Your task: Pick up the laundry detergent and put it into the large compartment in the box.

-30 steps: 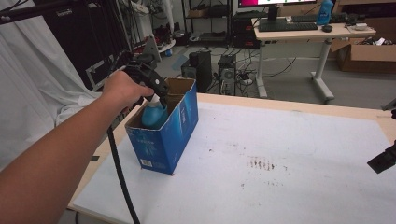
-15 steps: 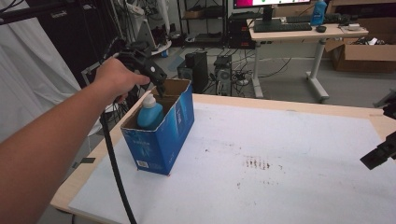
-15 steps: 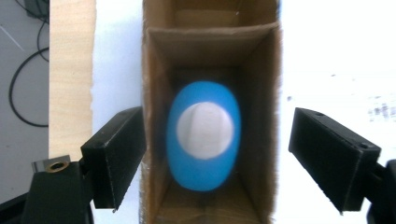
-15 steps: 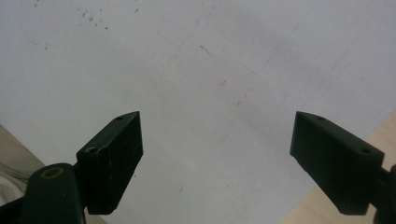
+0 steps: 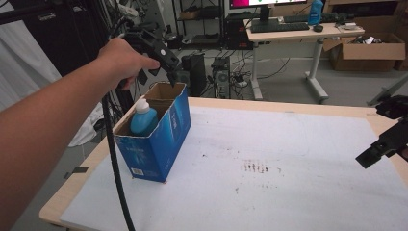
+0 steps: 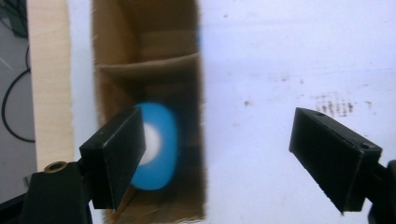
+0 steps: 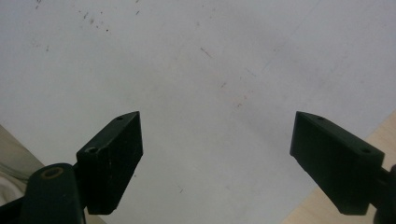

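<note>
Matt cardboard box (image 5: pixel 159 139), glossy plastic bottle (image 5: pixel 143 120)

I'm in a lab or tech workspace: standing desk (image 5: pixel 308 32) at the back with monitor (image 5: pixel 262 4) and keyboard (image 5: pixel 272 27), PC towers (image 5: pixel 221 77) and tangled cables (image 5: pixel 240 79) on the floor, metal racks (image 5: pixel 199 19), cardboard boxes (image 5: pixel 368 50), black curtain (image 5: pixel 57 43) on the left.

We see the box (image 5: pixel 156 139) standing on the table (image 5: pixel 298 192) near its left edge, with the bottle (image 5: pixel 143 119) inside it. Our left gripper (image 5: pixel 166 62) hangs above the box, and our right gripper (image 5: pixel 385 142) sits far right.
</note>
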Motion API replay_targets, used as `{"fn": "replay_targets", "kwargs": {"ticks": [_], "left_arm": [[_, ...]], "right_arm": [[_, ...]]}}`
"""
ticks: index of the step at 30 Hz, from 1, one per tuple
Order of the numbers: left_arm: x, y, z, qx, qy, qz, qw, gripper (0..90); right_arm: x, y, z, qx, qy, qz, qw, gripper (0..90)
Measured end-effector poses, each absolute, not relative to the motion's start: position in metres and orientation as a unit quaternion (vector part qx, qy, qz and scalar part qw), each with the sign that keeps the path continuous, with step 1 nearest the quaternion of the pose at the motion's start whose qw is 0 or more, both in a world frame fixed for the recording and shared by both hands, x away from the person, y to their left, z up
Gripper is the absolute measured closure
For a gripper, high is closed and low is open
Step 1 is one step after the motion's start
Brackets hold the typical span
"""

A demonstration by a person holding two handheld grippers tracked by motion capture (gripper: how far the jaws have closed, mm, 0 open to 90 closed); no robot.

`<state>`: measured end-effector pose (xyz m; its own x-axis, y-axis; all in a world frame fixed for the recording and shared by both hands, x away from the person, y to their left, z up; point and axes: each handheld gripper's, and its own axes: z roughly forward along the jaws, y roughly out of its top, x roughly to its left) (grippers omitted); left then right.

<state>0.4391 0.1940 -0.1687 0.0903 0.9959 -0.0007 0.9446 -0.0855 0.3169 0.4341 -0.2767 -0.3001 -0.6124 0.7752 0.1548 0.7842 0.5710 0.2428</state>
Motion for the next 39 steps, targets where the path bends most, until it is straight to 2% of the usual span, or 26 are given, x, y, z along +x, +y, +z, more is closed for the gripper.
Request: {"fn": "replay_targets", "kwargs": {"ticks": [10, 20, 29, 39], "left_arm": [[0.448, 0.138, -0.169, 0.761, 0.63, 0.103, 0.116, 19.2], [0.458, 0.085, -0.193, 0.777, 0.613, 0.094, 0.105, 19.3], [0.462, 0.065, -0.216, 0.779, 0.612, 0.086, 0.105, 19.6], [0.465, 0.061, -0.237, 0.777, 0.615, 0.08, 0.104, 19.9]], "right_arm": [[0.433, -0.279, -0.3, -0.443, -0.884, -0.147, 0.016, 16.9], [0.433, -0.281, -0.3, -0.445, -0.883, -0.149, 0.016, 16.9], [0.433, -0.281, -0.299, -0.444, -0.883, -0.151, 0.014, 16.9], [0.437, -0.28, -0.303, -0.441, -0.884, -0.151, 0.017, 16.9]]}}
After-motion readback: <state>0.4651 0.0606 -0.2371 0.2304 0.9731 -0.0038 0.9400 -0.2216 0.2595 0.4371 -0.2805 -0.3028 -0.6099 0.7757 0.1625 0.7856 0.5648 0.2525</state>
